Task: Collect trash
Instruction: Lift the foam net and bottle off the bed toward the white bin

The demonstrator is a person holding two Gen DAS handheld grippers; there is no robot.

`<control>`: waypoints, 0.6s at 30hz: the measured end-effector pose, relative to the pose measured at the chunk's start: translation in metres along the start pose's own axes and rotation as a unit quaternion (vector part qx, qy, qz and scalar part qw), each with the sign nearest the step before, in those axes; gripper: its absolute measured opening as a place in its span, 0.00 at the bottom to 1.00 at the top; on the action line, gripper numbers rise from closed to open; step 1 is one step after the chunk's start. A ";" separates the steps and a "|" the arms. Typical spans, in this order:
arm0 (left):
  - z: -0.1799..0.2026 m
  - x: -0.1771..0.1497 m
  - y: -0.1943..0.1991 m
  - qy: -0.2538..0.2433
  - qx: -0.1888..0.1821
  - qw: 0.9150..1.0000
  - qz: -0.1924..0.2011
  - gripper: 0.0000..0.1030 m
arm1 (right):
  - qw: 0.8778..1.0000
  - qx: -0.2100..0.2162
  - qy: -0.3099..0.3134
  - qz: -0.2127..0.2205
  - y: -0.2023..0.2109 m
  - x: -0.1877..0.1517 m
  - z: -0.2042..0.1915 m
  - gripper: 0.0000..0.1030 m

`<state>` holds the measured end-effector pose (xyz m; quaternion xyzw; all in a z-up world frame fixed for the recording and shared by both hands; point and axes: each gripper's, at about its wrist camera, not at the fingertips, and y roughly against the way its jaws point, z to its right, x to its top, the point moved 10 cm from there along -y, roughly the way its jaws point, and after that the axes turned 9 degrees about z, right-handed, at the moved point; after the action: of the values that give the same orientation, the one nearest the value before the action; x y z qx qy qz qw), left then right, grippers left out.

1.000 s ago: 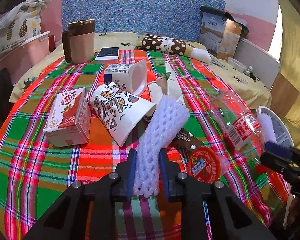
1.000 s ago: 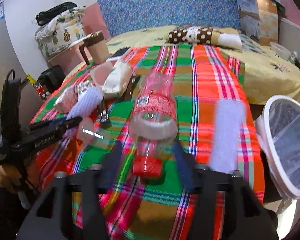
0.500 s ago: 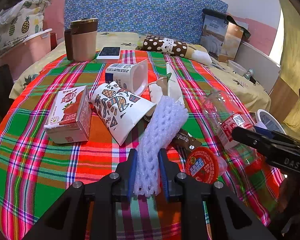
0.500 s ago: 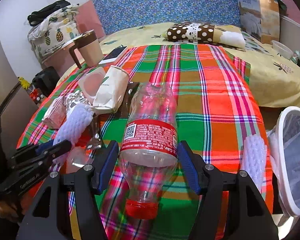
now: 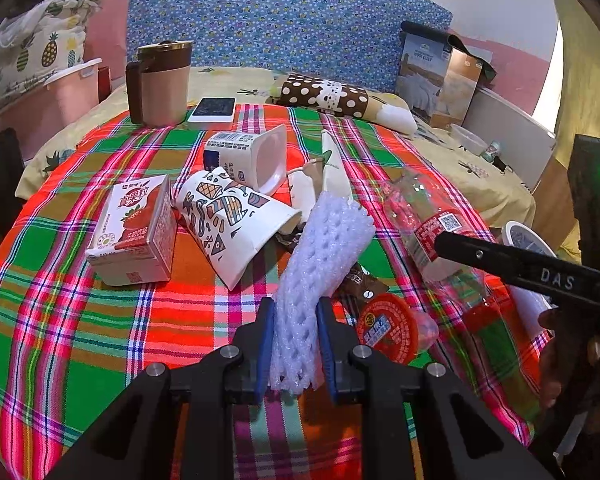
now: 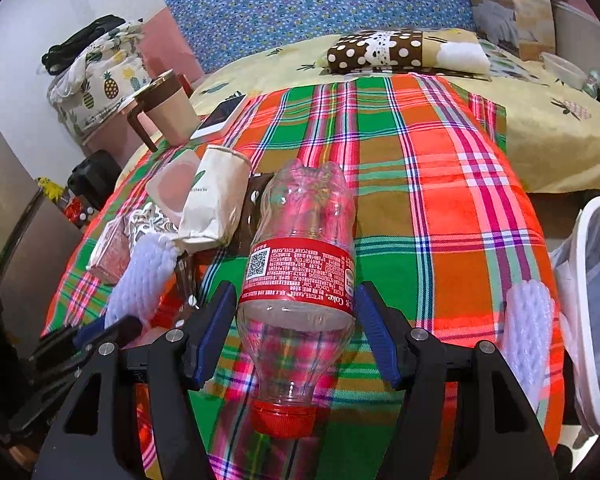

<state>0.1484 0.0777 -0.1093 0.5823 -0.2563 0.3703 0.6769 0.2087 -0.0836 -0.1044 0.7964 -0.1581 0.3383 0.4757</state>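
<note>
Since a second ago, the right gripper has been sliding in over the clear plastic cola bottle with the red label and red cap, so its blue pads are now standing either side of the label; the left gripper has kept its place.

Spreading under everything is the red, green and orange plaid cloth, lying over a yellow bedsheet. Its right half is lying bare and open, all the way to the edge. Beyond that edge, a white round mesh-lined bin is standing.

That bottle is lying on its side, long axis running away from the right gripper, cap nearest, base pointing at the far pillow. The jaws are standing wide; the right pad is looking close to the label, the left one is showing a gap, so I cannot tell whether they are pressing.

A white foam net sleeve is lying with its long axis pointing away and slightly right, its near end pinched between the left gripper's narrow jaws. Crowding its left are a patterned white paper cup on its side and a red strawberry milk carton; on its right, a small red-lidded cup. A second white foam sleeve is lying at the cloth's right edge, just beside the bin.
</note>
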 end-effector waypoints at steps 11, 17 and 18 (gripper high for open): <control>0.000 0.001 -0.001 0.004 -0.002 1.000 0.000 0.21 | 1.000 0.013 -0.016 -0.007 -0.006 0.005 -0.001 0.62; 0.004 0.006 0.004 0.004 -0.004 1.000 0.008 0.20 | 1.000 0.028 -0.006 0.000 0.002 0.004 -0.007 0.61; 0.004 0.007 0.005 0.004 -0.004 1.000 0.010 0.20 | 1.000 0.030 -0.004 0.006 0.007 0.006 -0.009 0.61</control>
<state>0.1488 0.0758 -0.0997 0.5755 -0.2613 0.3781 0.6764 0.2055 -0.0788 -0.0932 0.8106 -0.1549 0.3429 0.4488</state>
